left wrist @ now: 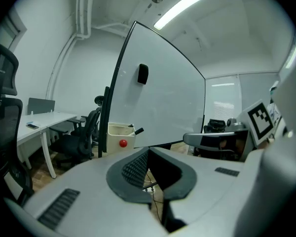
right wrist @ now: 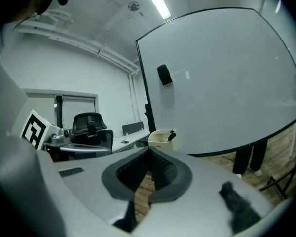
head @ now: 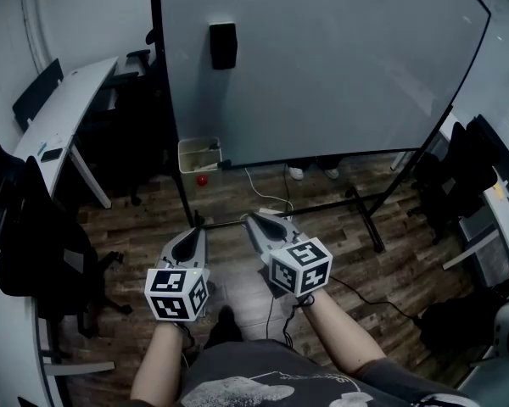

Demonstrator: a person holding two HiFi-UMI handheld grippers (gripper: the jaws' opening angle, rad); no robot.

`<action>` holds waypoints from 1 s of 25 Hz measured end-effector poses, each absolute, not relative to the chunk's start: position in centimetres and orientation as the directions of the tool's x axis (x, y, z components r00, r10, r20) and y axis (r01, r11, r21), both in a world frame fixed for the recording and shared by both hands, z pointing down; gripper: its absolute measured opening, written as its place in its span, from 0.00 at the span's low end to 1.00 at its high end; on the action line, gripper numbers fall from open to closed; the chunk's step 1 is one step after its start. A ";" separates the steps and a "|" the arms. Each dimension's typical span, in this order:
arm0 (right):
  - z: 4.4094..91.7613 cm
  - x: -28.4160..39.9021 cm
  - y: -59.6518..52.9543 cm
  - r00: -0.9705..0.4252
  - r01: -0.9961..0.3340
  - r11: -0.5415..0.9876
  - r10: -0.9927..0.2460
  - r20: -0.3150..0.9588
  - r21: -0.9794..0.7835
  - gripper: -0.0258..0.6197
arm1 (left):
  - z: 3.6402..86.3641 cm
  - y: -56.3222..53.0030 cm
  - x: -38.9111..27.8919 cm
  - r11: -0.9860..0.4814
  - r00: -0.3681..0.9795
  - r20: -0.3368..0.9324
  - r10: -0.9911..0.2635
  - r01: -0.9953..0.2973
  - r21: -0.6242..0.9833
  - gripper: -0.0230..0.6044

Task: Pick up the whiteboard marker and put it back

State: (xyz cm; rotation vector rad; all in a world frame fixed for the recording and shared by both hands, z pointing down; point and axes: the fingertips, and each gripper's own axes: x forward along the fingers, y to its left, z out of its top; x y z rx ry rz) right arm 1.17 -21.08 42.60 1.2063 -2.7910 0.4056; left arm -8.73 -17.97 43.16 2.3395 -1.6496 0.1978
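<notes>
You stand on a wood floor (head: pixel 237 197) in front of a big whiteboard (head: pixel 322 66) on a stand. A desk (head: pixel 68 108) and a dark chair (head: pixel 34 244) are off to your left. A small pale box (head: pixel 195 155) hangs at the board's bottom left corner. The marker (left wrist: pixel 138 131) sticks up out of that box, and a red ball (head: pixel 202 180) shows on its front. Your left gripper (head: pixel 198 225) and right gripper (head: pixel 250 217) are both closed tight and hold nothing, well apart from the box.

Grey left gripper (head: pixel 198 224) and right gripper (head: pixel 251 218) — black-and-white marker cubes (head: pixel 178 292) (head: pixel 300 266); dark, perhaps printed, T-shirt (head: pixel 263 381).
</notes>
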 end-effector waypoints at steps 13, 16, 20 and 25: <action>43.8 3.8 -12.7 -0.660 -0.750 0.614 -0.719 0.216 -0.248 0.08 | 44.2 -9.7 -7.7 -0.290 0.322 0.302 -0.897 -0.945 0.149 0.06; 43.7 3.9 -11.5 -0.663 -0.748 0.618 -0.718 0.212 -0.242 0.08 | 43.9 -8.4 -7.8 -0.282 0.314 0.298 -0.902 -0.948 0.145 0.06; 43.4 4.1 -10.2 -0.665 -0.746 0.624 -0.717 0.210 -0.234 0.08 | 43.6 -7.4 -7.9 -0.274 0.305 0.292 -0.906 -0.951 0.143 0.06; 43.6 4.8 -9.2 -0.666 -0.745 0.623 -0.714 0.217 -0.237 0.07 | 43.7 -6.4 -7.3 -0.271 0.304 0.296 -0.905 -0.951 0.149 0.06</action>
